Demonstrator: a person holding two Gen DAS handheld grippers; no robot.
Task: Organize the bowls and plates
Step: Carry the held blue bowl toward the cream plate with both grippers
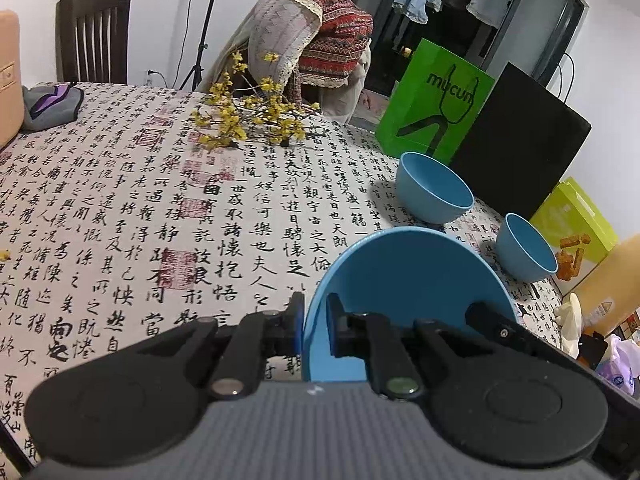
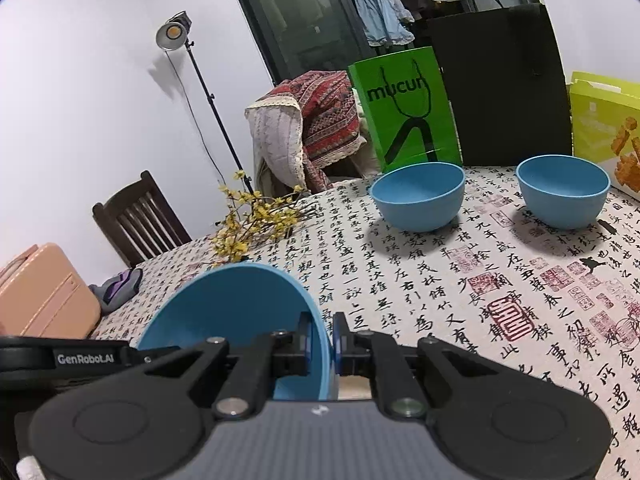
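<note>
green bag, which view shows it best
The right wrist view: the green bag stands nearly upright behind the two bowls, its whole front and lettering showing, only its bottom edge hidden by a bowl. The left wrist view shows the bag more tilted by the lens, its right side overlapped by a black bag.

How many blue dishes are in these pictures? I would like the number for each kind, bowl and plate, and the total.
Blue bowls: 2
Blue plate: 1
Total: 3
</note>
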